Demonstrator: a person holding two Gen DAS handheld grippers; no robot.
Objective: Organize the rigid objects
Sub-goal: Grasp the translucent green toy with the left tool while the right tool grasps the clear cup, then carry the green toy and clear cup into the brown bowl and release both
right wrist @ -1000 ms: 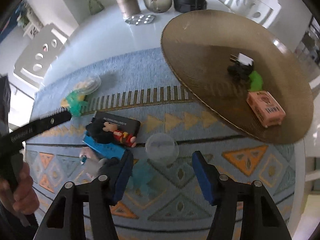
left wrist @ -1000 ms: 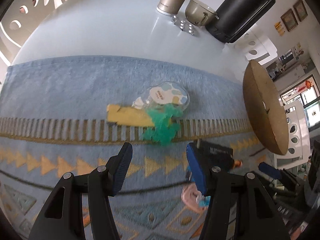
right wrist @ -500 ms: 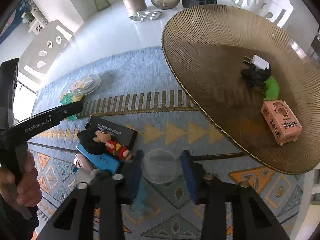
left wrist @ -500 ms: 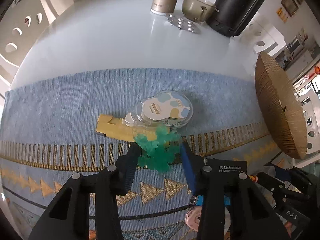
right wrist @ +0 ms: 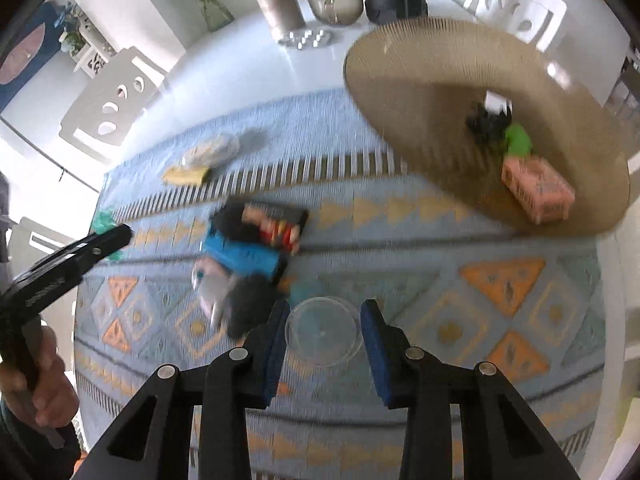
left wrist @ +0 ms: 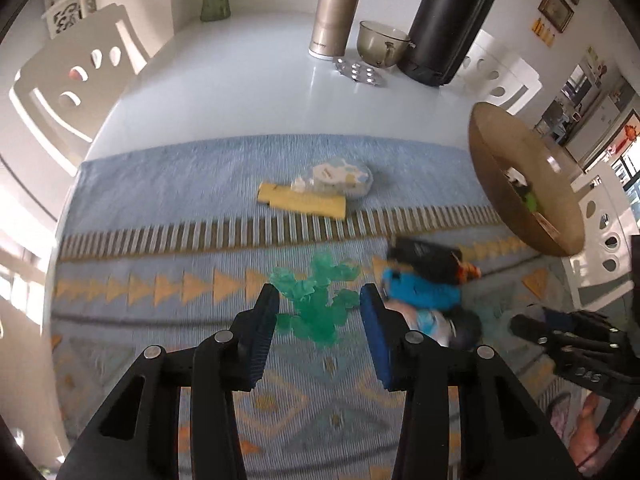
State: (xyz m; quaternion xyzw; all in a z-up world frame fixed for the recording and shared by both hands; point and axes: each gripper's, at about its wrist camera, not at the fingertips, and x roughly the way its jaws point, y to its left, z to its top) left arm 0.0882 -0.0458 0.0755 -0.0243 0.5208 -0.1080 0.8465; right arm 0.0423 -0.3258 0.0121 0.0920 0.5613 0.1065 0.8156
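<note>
Since the frames of a second ago, when both tools hung wide over the patterned runner (left wrist: 168, 168), each has closed in on a piece and come away with it. The worktop (left wrist: 224, 80) is unaltered at the far end, and the big woven tray (right wrist: 420, 80) holds the same pink box (right wrist: 538, 190), green piece and dark plug as before; nothing new has reached it.

The pile of black case, blue case (right wrist: 240, 256) and figurine sits untouched on the runner between the two tools.

The right hand-held gripper (right wrist: 324, 340) has narrowed around the clear round lid (right wrist: 322, 332), whose rim sits between both pads, seemingly touching them. It looks raised off the cloth, though blur makes that uncertain.

The left hand-held gripper (left wrist: 318, 320) now has the green jagged toy (left wrist: 316, 300) between its pads at a middling width. The toy has been drawn clear of the yellow block (left wrist: 302, 200) and tape dispenser (left wrist: 336, 178), which it overlapped a moment ago.

I judge both pieces picked and ready for the carry to the tray; the left has the longer way to go.
</note>
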